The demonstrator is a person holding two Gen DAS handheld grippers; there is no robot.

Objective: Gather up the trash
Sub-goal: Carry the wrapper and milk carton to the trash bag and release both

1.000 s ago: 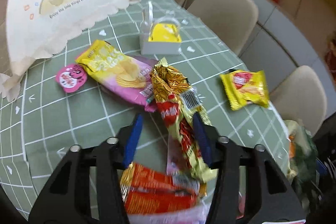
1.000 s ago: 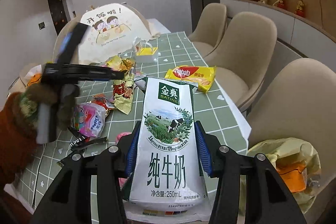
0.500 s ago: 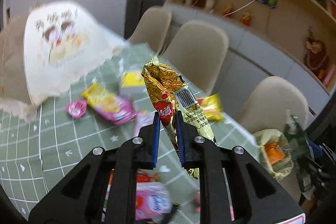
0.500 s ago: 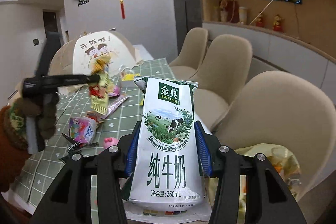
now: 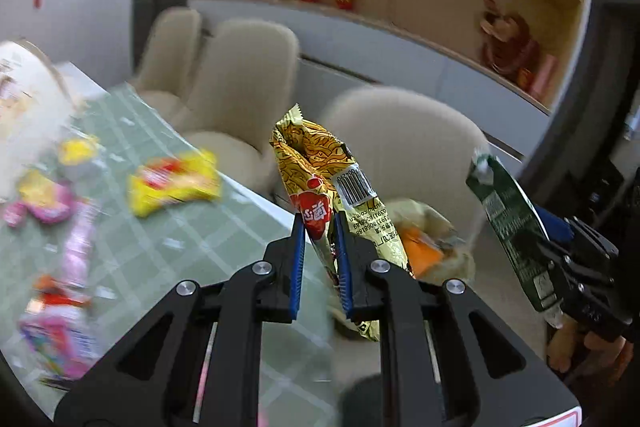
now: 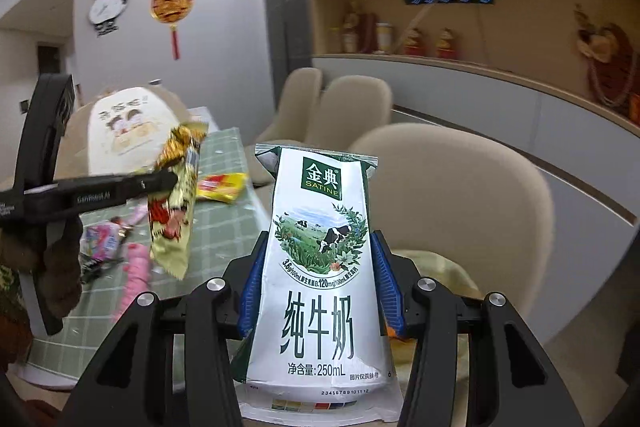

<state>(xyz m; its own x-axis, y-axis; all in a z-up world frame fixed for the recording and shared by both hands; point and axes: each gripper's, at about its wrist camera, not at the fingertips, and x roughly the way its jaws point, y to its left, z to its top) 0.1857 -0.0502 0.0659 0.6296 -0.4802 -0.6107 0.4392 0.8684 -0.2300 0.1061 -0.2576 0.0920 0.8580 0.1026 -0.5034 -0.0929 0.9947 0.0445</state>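
Your left hand-held gripper (image 5: 319, 227) pinches the gold wrapper (image 5: 316, 163); your right hand-held gripper (image 6: 318, 275) clamps the milk carton (image 6: 320, 267), both lifted for binning.

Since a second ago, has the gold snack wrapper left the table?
Yes. The left gripper has lifted the gold snack wrapper off the green checked tablecloth, toward the beige chair.

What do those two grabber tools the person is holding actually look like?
Both the left gripper and the right gripper are matte black frames with triangular cut-outs, silver round bolts and ridged blue finger pads. Small white lettering runs along the left one's side. A brown fuzzy glove covers the left hand.
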